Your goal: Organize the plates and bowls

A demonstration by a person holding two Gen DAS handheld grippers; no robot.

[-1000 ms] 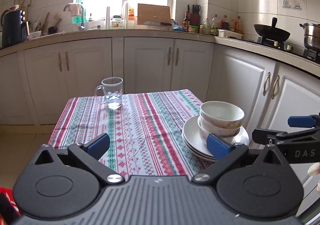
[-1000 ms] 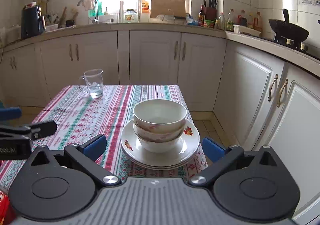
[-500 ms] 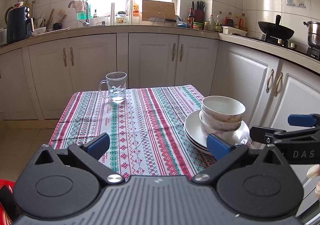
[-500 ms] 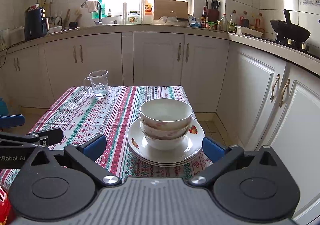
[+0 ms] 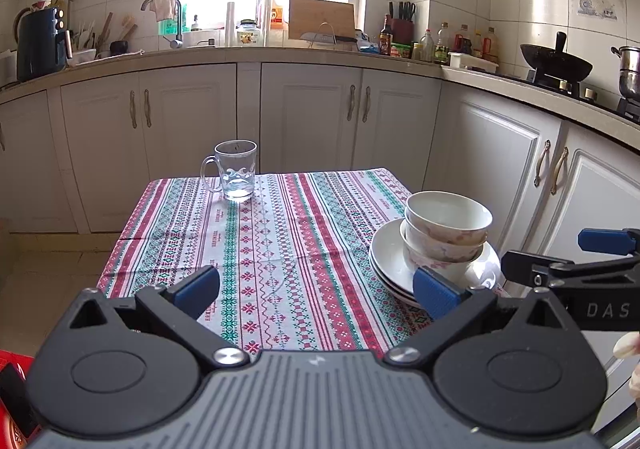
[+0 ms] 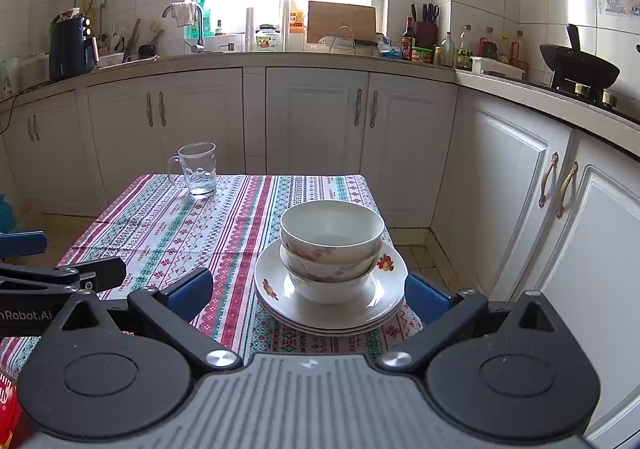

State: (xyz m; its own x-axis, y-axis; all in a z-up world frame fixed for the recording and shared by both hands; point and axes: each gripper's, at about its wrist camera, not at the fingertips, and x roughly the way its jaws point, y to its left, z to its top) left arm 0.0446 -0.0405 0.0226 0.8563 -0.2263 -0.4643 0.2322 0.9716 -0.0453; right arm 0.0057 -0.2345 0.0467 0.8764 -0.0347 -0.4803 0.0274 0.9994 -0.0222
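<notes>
Right gripper: blue-padded jaws spread wide, holding nothing, aimed squarely at the dish pile. Left gripper: likewise spread and empty, with the pile off to its right. The stack of white floral bowls sits nested and upright on the stack of white floral-rimmed plates, near the right front corner of the striped patterned tablecloth. Judgement: the right gripper is nearer and better aligned. Clear glass mug stands well apart at the far left.

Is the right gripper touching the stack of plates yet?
Apart. The right wrist view shows the open right gripper flanking the plates, tablecloth visible between them.
</notes>
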